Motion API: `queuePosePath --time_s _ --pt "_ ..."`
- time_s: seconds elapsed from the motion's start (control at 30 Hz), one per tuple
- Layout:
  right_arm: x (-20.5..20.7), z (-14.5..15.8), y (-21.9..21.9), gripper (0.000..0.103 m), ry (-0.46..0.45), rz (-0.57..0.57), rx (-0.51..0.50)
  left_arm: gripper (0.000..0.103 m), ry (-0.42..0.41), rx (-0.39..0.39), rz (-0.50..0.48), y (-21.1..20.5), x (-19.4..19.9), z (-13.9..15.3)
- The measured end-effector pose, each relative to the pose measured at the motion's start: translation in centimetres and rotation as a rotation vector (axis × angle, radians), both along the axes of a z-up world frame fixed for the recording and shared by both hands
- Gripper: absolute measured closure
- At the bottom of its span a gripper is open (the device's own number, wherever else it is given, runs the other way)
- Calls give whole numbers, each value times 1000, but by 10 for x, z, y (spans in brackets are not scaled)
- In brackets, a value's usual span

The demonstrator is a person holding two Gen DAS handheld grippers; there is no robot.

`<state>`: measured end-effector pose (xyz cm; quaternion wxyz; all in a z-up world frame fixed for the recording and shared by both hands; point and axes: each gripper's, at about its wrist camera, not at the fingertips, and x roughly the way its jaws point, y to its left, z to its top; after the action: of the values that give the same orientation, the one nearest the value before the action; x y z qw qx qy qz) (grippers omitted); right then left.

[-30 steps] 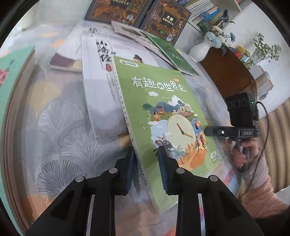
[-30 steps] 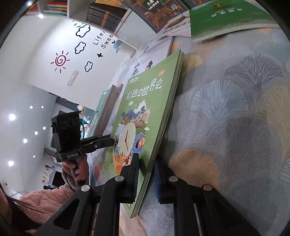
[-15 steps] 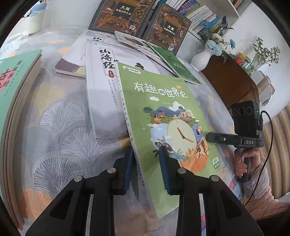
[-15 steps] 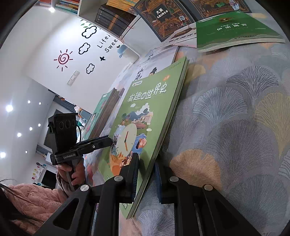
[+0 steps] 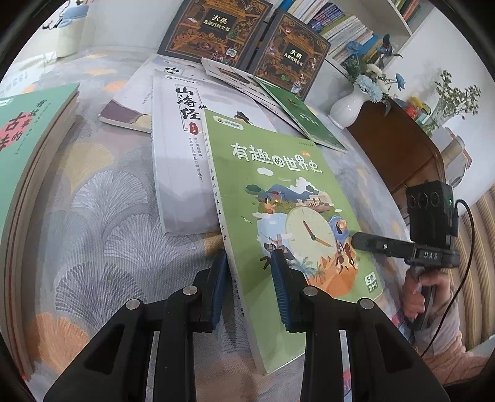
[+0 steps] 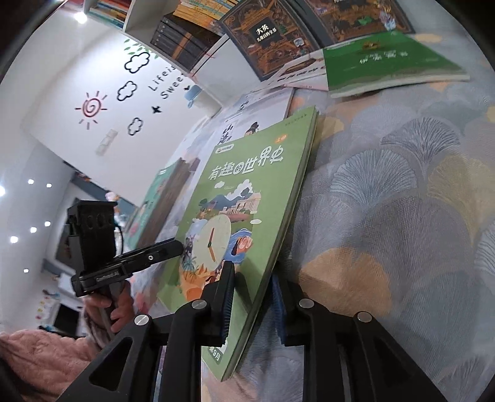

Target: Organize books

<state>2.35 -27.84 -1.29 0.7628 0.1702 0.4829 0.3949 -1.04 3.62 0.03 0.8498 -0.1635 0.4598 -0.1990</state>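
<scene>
- Left gripper (image 5: 250,275), black two-finger with blue ribbed pads: clamped on the spine edge of the light-green paperback with a clock illustration on its cover (image 5: 287,198), one pad each side, near the book's bottom corner.
- Right gripper (image 6: 252,297), same build: jaws opening. The book's opposite long edge sits between them; the left pad lies against the cover, and there's a gap on the far-pad side in the right wrist view.
- Green paperback is raised off the grey fan-patterned cloth (image 5: 102,216), tilted, cover facing up. Its far end overlaps the white-grey paperback with black calligraphy title (image 5: 179,160), which lies flat on the cloth.
- Each wrist view shows the other gripper's black handle held by a hand in a pink fuzzy sleeve (image 6: 37,349).
- Left of that: stack of books topped by a teal-green cover with red and black characters (image 5: 27,133).
- Further back: another pale book (image 5: 133,105), then a thin dark-green booklet (image 5: 306,117) lying on some pale ones.
- Far edge: two dark ornate hardcovers with gold patterning (image 5: 219,27), propped upright, side by side.
- Right rear: white vase with blue flowers (image 5: 349,105) on a brown wooden cabinet (image 5: 399,154); bookshelf behind.
</scene>
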Motion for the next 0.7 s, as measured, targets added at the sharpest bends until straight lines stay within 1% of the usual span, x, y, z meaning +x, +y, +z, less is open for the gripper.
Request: queuePosePath --time_s 0.07,0.27,0.47,0.7 --pt "-4 1 2 81 -6 -20 -4 75 9 -2 7 0 -1 1" --pt "-12 4 5 81 -16 -22 -7 75 28 37 -9 -2 -5 7" --pt "-19 9 10 81 -28 2 -1 75 43 26 -1 4 -10 9" --pt "-24 14 19 81 -65 13 -4 75 0 87 9 2 -21 21"
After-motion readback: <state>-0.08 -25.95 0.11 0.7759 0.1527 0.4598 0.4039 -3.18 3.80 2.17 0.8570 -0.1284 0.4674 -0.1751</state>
